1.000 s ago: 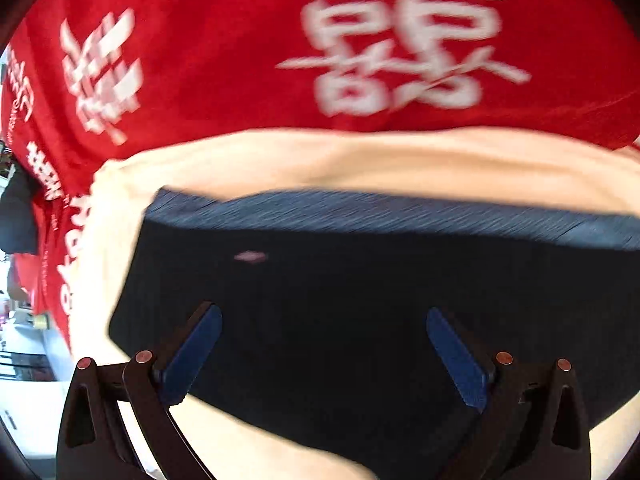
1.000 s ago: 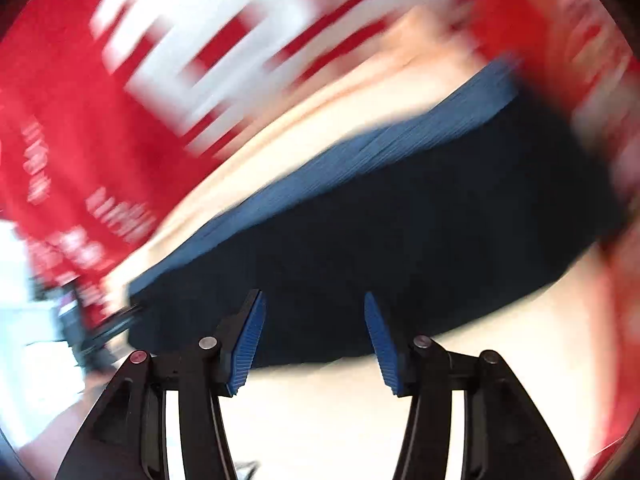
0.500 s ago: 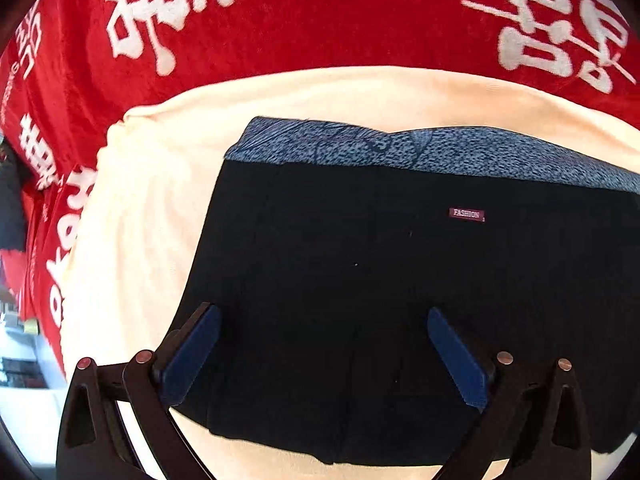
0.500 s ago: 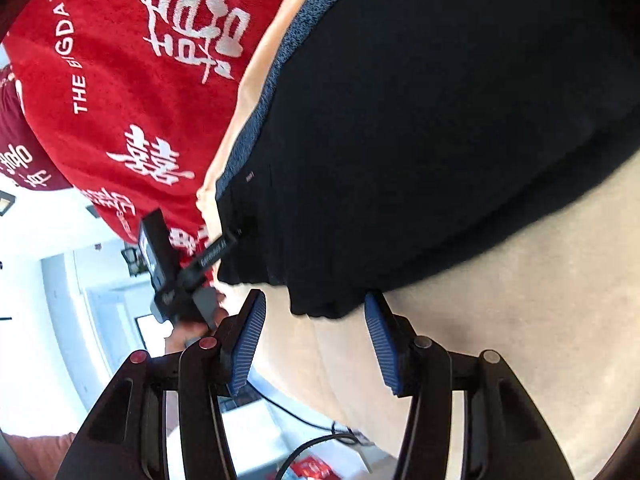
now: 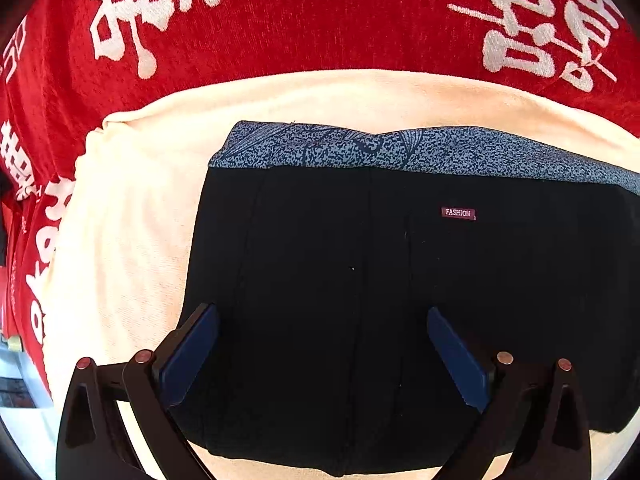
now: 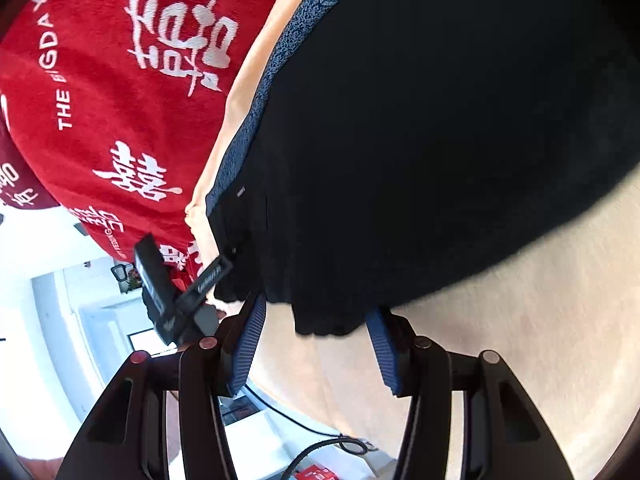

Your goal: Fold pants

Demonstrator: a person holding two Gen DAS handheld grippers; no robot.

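We hold the left gripper (image 5: 322, 344) with jaws spread wide above the folded black pants (image 5: 400, 300), pinching nothing; its blue pads (image 5: 188, 354) hang over the near part of the fabric, and we cannot tell whether they touch it. The right gripper (image 6: 316, 344) has its jaws parted too, a narrower gap, straddling the lower corner of the pants (image 6: 420, 140) without closing on it. The pants lie as a flat rectangular bundle on a cream towel (image 5: 128, 220), with the blue-grey patterned waistband (image 5: 400, 150) along the far edge and a small "FASHION" label (image 5: 458, 213) just below it. The towel rests on a red cloth (image 5: 320, 28) printed with white Chinese characters, which reads "THE BIGDAY" in the right wrist view (image 6: 120, 120). In that view, the left gripper's black body (image 6: 172, 296) sits at the pants' far corner.
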